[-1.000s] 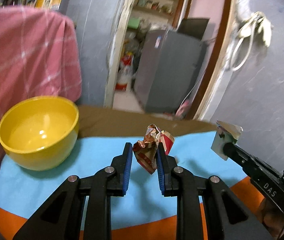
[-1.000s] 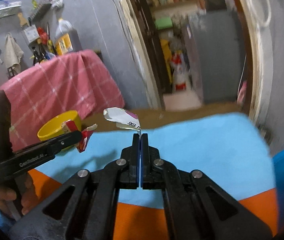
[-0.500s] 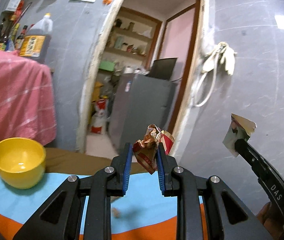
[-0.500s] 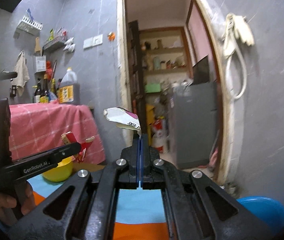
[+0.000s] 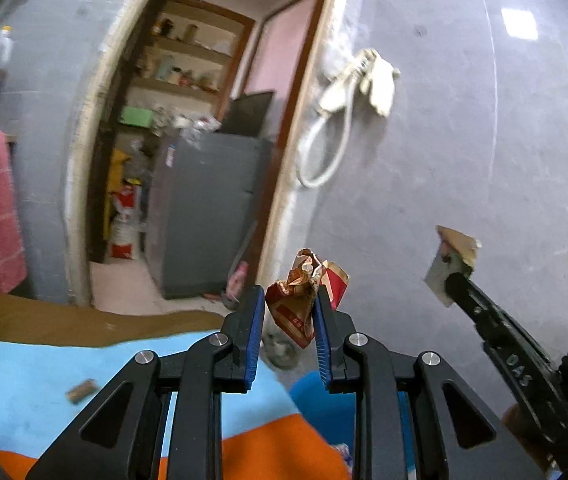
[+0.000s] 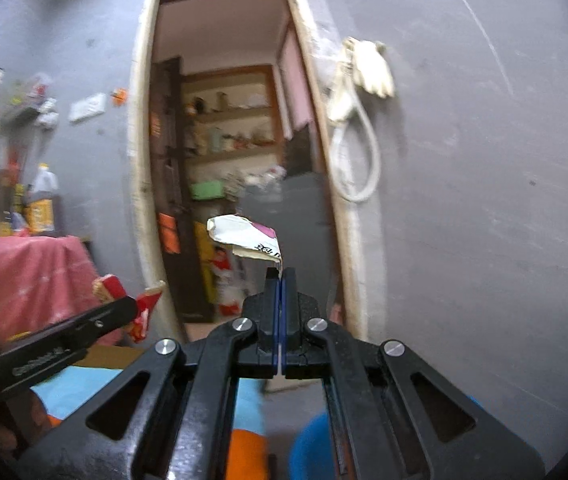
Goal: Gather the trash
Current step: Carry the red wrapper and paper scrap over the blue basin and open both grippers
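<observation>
Two views | left wrist: left gripper (image 5: 287, 316) jaws clamped on crumpled red wrapper (image 5: 303, 300), above blue cloth (image 5: 44, 364), doorway (image 5: 188, 152) behind | right wrist: right gripper (image 6: 281, 280) jaws pressed together on white wrapper (image 6: 244, 236), before doorway; blue bin (image 6: 309, 448) below.

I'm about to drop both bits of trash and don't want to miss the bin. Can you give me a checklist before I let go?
1. Left gripper holding the crumpled red wrapper: ok, pinched between the blue pads.
2. Right gripper holding the white wrapper: ok, though only by an edge at the tips.
3. Blue container in sight: ok, its edge shows below both grippers.
4. Grippers directly over its opening: cannot tell, mostly hidden by the fingers.
5. Table cleared: not ok, a small brown scrap lies on the blue cloth.
</observation>
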